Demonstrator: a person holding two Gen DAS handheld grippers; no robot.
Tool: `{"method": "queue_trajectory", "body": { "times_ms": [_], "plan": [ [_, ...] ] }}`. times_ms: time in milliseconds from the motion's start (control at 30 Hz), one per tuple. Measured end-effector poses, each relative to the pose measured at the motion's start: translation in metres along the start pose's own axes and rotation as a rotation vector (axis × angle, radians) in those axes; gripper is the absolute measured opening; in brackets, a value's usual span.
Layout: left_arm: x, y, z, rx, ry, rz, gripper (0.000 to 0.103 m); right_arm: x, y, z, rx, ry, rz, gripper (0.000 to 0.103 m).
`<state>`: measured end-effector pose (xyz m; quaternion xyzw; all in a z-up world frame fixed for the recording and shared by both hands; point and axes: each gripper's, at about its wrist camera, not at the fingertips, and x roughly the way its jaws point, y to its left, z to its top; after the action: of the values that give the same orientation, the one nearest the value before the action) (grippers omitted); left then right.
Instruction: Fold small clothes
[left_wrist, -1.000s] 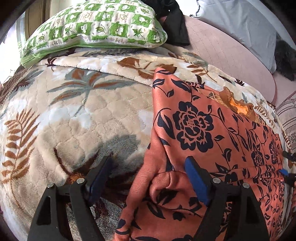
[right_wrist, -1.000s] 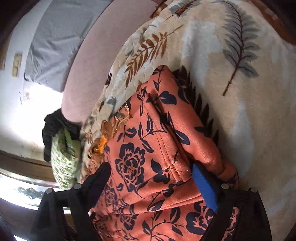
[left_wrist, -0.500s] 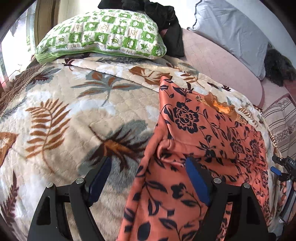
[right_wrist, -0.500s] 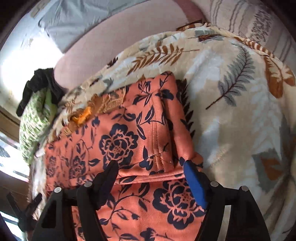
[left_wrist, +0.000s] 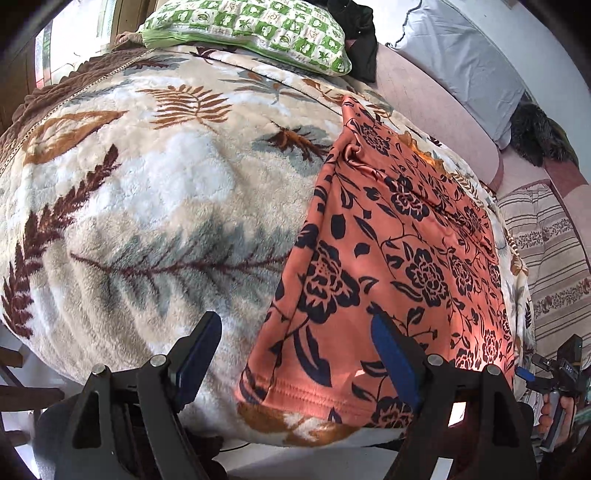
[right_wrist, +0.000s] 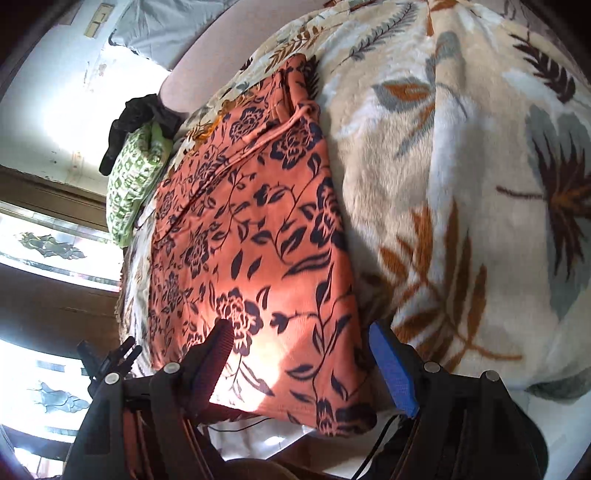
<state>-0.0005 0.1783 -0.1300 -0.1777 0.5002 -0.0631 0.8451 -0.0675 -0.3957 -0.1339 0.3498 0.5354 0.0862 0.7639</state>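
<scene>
An orange garment with a dark floral print (left_wrist: 399, 251) lies flat on the leaf-patterned blanket (left_wrist: 155, 192), reaching to the bed's near edge. Its far end is folded over, with a bunched corner at the far left. My left gripper (left_wrist: 295, 347) is open and empty, above the garment's near left hem. In the right wrist view the garment (right_wrist: 251, 229) stretches away from my right gripper (right_wrist: 299, 354), which is open and empty over its near right corner. The right gripper also shows at the left wrist view's right edge (left_wrist: 554, 373).
A green checked pillow (left_wrist: 251, 29) and a black cloth (left_wrist: 362, 40) lie at the far end of the bed. A pink sheet (left_wrist: 436, 99), a grey pillow (left_wrist: 465, 59) and a striped cover (left_wrist: 546, 251) lie to the right. The blanket (right_wrist: 461, 184) drops off at the near edge.
Both grippers have pulled back from the garment's far end toward the bed's near edge and stayed open. The garment lies where it was.
</scene>
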Motion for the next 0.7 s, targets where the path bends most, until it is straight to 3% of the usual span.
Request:
{"method": "queue_trajectory", "body": {
  "times_ms": [133, 233, 367, 633, 667, 700],
  "plan": [
    [0.001, 0.003, -0.011, -0.001, 0.028, -0.008, 0.083, 0.013, -0.004, -0.019, 0.017, 0.036, 0.026, 0.079],
    [0.007, 0.008, -0.019, -0.016, 0.054, 0.012, 0.083, 0.026, -0.003, -0.027, 0.021, 0.045, -0.028, 0.078],
    [0.008, 0.01, -0.028, -0.032, 0.051, 0.029, 0.083, 0.028, 0.002, -0.031, 0.005, 0.035, -0.038, 0.077],
    [0.023, -0.002, -0.03, 0.049, 0.084, 0.09, 0.083, 0.026, -0.009, -0.033, 0.046, 0.03, -0.018, 0.075],
    [0.024, -0.005, -0.03, 0.071, 0.092, 0.105, 0.081, 0.026, -0.01, -0.033, 0.055, 0.027, -0.002, 0.075],
    [0.024, -0.009, -0.031, 0.101, 0.098, 0.125, 0.052, 0.025, -0.01, -0.034, 0.053, 0.026, 0.01, 0.074]
  ]
}}
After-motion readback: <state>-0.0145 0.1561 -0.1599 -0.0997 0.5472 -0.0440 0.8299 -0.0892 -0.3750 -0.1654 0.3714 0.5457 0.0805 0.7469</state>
